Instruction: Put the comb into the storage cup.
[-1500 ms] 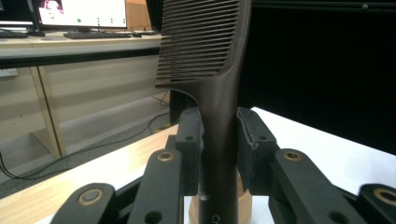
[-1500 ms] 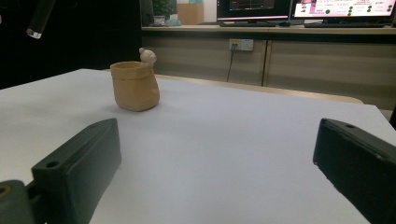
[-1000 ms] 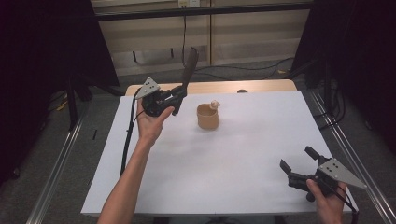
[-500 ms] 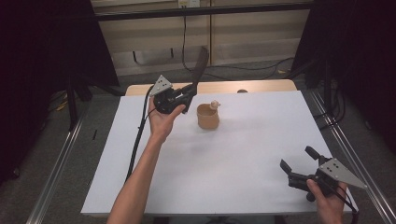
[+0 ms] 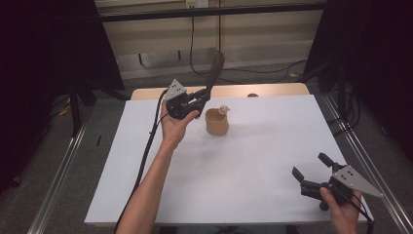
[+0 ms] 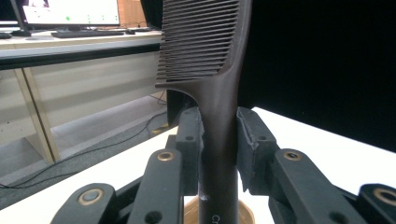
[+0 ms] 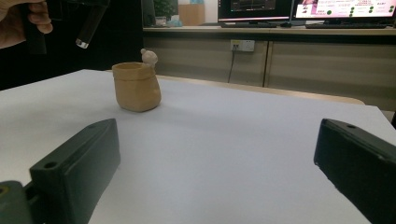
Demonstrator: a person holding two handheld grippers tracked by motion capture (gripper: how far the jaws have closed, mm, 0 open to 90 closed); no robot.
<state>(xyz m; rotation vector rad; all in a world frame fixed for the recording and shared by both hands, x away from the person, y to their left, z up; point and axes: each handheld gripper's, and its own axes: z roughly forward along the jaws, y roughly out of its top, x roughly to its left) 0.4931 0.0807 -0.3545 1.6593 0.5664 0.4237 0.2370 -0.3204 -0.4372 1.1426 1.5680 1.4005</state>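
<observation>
The comb (image 6: 205,74) between my left gripper (image 5: 202,100) jaws looks like dark brown plastic, smooth with a soft satin sheen along its handle and fine moulded teeth. My jaws are matt black plastic, their pads slightly grainy, with dull brass-coloured rivets in the links. The grey plate on top of my right gripper (image 5: 311,168) reads as flat, matt metal. The small pot (image 7: 136,86) looks like unglazed tan clay, matt and a little uneven, with a paler, smoother knob (image 7: 149,57) at its rim. The desk (image 5: 253,161) is covered in a white, matt, paper-like sheet, with a light wood edge (image 5: 229,90) showing at the far side.
</observation>
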